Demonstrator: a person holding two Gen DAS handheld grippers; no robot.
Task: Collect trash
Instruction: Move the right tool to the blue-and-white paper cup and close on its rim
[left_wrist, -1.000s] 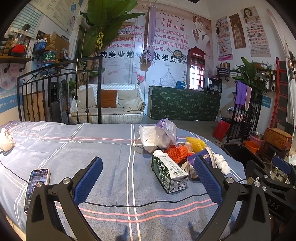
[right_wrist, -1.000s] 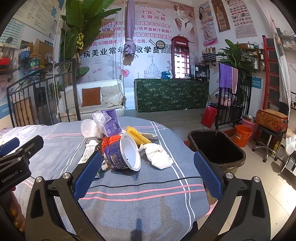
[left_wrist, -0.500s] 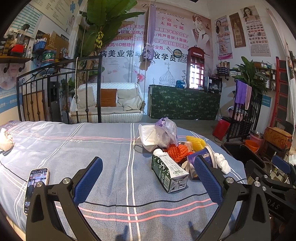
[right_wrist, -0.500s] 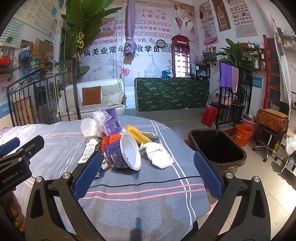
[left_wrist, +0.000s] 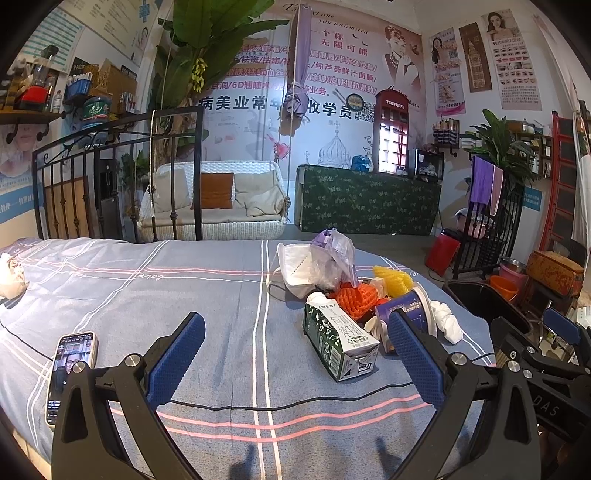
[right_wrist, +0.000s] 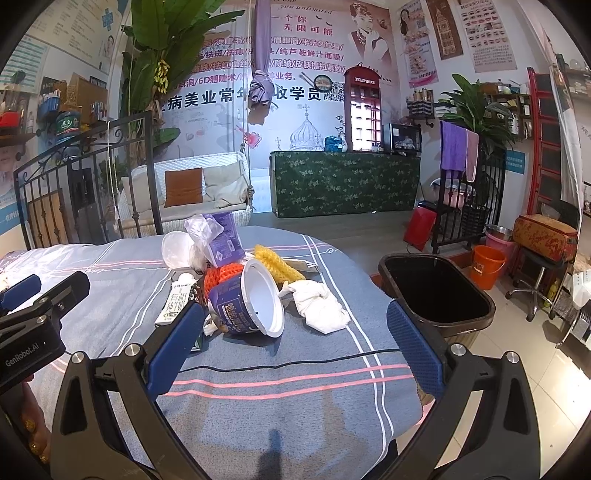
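A heap of trash lies on the bed: a green milk carton (left_wrist: 340, 341) on its side, a purple paper bowl (right_wrist: 245, 304) tipped over, orange (left_wrist: 356, 297) and yellow foam netting (right_wrist: 275, 264), a crumpled white tissue (right_wrist: 321, 304), a white face mask (left_wrist: 295, 264) and a clear plastic bag (right_wrist: 207, 236). My left gripper (left_wrist: 295, 350) hovers open just short of the carton. My right gripper (right_wrist: 295, 343) hangs open in front of the bowl and tissue. Nothing is held. A black trash bin (right_wrist: 436, 295) stands off the bed's right side.
The bed wears a blue striped sheet (left_wrist: 166, 288). A smartphone (left_wrist: 70, 369) and a thin black cable (left_wrist: 277, 406) lie on it near me. An iron headboard (left_wrist: 110, 177) rises at the far left. An orange bucket (right_wrist: 485, 266) and a stool (right_wrist: 543, 266) stand on the floor right.
Both grippers have barely shifted; the trash and bin stay where they were.
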